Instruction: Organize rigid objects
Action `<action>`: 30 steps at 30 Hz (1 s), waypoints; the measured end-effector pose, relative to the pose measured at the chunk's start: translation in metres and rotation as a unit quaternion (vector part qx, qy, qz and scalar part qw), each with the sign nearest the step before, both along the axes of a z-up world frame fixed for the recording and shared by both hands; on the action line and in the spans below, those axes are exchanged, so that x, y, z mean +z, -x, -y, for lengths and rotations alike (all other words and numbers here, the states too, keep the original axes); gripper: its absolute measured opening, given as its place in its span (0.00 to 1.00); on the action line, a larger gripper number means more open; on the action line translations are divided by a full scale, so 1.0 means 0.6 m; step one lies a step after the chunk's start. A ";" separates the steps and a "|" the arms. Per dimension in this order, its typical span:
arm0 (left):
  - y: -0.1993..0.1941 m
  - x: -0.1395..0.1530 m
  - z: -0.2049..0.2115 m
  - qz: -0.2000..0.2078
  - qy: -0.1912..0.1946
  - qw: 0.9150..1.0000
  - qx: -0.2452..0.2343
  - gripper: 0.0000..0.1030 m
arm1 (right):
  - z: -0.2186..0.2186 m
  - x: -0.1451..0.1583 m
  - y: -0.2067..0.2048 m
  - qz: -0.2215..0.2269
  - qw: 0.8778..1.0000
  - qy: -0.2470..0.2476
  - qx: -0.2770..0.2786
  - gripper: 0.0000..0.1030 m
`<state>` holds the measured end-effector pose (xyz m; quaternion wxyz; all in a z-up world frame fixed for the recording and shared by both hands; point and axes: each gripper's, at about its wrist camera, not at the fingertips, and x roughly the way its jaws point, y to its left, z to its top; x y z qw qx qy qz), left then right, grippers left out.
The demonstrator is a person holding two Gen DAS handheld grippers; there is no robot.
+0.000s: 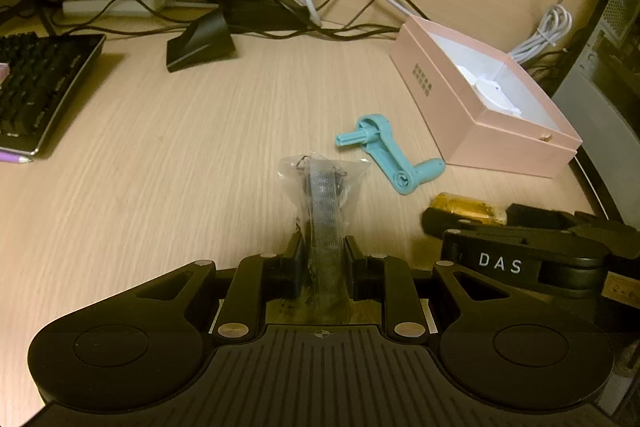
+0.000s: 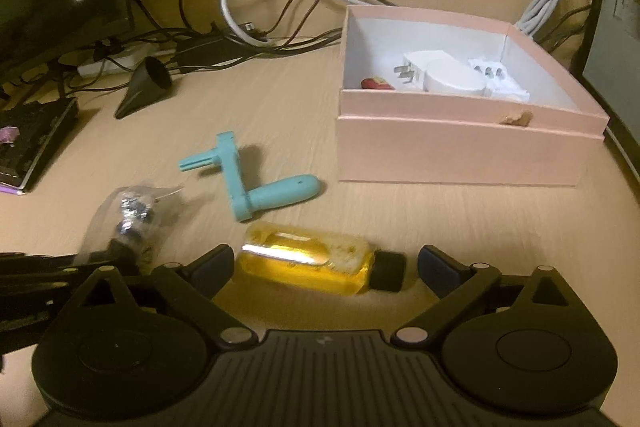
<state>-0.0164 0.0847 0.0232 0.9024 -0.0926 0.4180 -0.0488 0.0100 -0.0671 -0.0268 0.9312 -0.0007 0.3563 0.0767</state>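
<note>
Bottle [image 2: 316,264] lies between spread right jaws, bare desk [image 2: 400,211] beyond.

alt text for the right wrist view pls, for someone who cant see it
The open right gripper straddles a yellow bottle lying on a wooden desk. Beyond lie a teal crank handle and an open pink box holding white plug adapters; at left, a clear bagged item.

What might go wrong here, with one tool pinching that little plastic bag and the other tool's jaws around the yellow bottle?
The left gripper pinches only one end of the floppy plastic bag, so it might slip free when lifted. The yellow bottle lies on its side between the open right gripper jaws, which line up with its base and cap; being round, it could roll or pop out. The teal crank handle nearby could get knocked.
</note>
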 end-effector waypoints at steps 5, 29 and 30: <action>-0.019 0.004 0.010 -0.008 -0.021 1.000 -0.007 0.24 | 0.006 0.005 -0.003 0.010 0.999 0.028 0.021 0.79; 0.015 0.078 0.086 -0.015 0.022 0.979 -0.200 0.22 | 0.133 0.053 0.109 0.037 0.994 0.083 0.054 0.79; 0.013 0.091 0.096 -0.010 0.028 0.976 -0.214 0.22 | 0.139 0.057 0.115 0.038 0.994 0.085 0.051 0.79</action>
